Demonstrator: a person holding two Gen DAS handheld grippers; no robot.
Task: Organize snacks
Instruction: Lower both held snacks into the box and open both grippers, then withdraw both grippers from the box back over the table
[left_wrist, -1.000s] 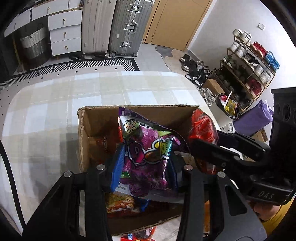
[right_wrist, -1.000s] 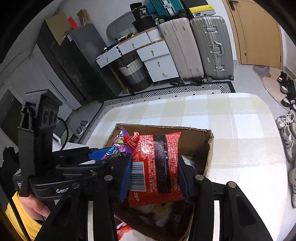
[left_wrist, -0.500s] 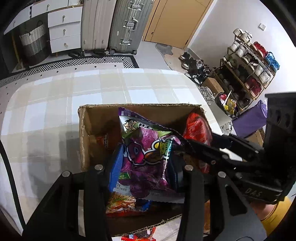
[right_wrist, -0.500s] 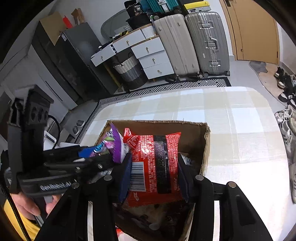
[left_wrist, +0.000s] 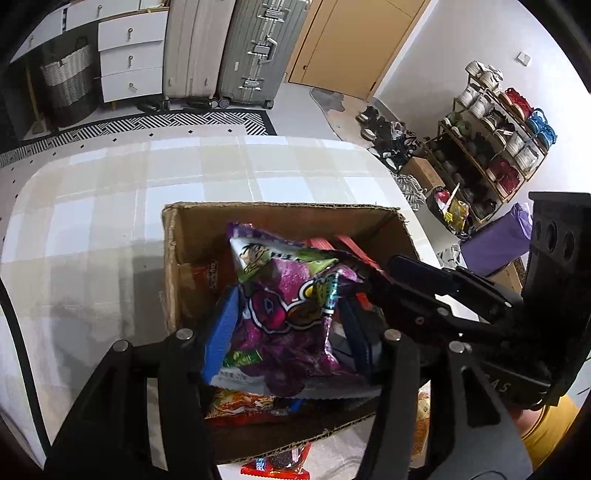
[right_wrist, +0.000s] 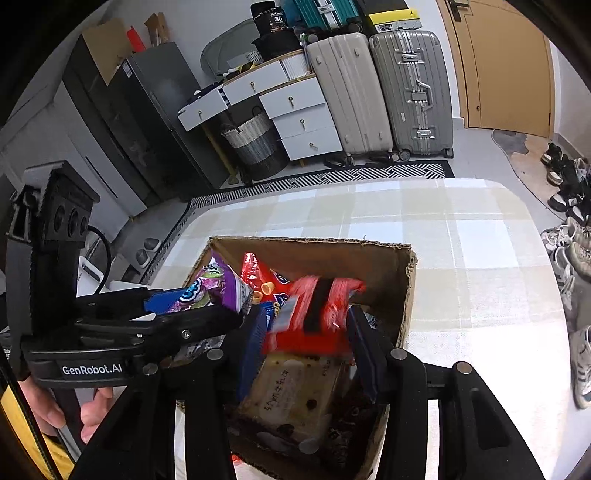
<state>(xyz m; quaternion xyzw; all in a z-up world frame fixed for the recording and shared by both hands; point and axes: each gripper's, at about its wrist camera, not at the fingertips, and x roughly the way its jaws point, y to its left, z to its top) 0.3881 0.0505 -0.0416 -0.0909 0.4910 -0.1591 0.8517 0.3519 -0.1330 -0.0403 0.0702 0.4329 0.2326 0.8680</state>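
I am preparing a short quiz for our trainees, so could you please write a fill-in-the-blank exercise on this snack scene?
The purple snack bag sits between the fingers of the ___ gripper.
The red snack bag sits between the fingers of the ___ gripper.
The cardboard box under both bags is ___ on top.
Missing: left; right; open.
Note: the left gripper has just been opening its jaws, bag between them.

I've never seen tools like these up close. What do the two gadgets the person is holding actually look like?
Each hand-held gripper is a black frame with silver rivets and two blue finger pads. The left hand-held gripper bears white "GenRobot.AI" lettering on its side and a black cable. The right hand-held gripper looks the same. The person wears a yellow sleeve.
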